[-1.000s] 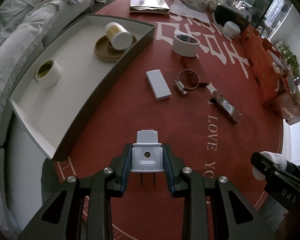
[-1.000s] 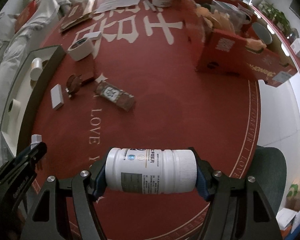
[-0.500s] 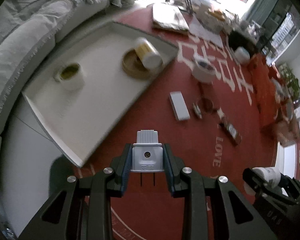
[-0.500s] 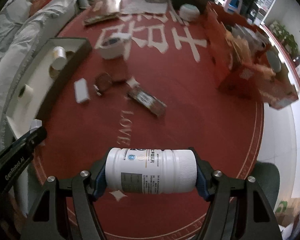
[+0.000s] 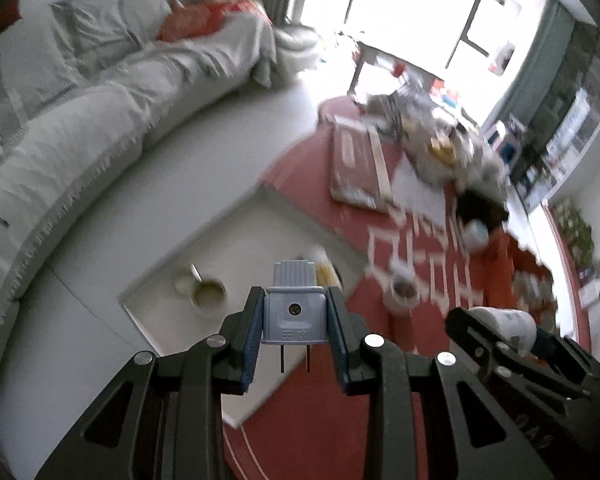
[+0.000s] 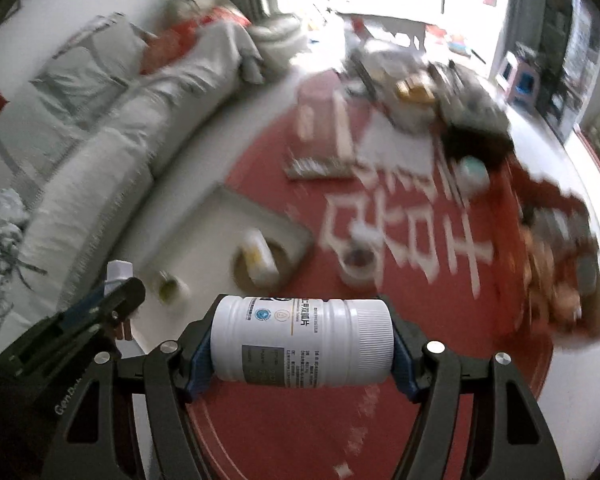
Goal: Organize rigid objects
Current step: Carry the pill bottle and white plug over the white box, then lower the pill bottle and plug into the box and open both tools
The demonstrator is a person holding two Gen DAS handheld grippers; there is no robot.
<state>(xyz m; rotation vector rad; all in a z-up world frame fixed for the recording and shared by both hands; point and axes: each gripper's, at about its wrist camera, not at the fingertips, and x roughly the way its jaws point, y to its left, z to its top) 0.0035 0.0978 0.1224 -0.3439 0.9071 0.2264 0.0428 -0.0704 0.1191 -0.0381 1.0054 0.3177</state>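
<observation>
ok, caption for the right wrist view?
Right gripper holds a white bottle sideways above the red rug.

both grippers are black plastic with triangular cut-outs and round silver screws. the left gripper [image 5: 294, 322] and right gripper [image 6: 302, 346] have blue pads [image 5: 251, 328] on the fingers. white lettering marks the left gripper's side.

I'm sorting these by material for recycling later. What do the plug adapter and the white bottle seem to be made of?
Plug adapter: looks like matte grey moulded plastic, with ribbed top, one screw in its face and two thin metal-looking prongs below. White bottle: probably smooth, slightly glossy plastic, with a printed label and a finely ridged screw cap; its contents are not visible.
</observation>
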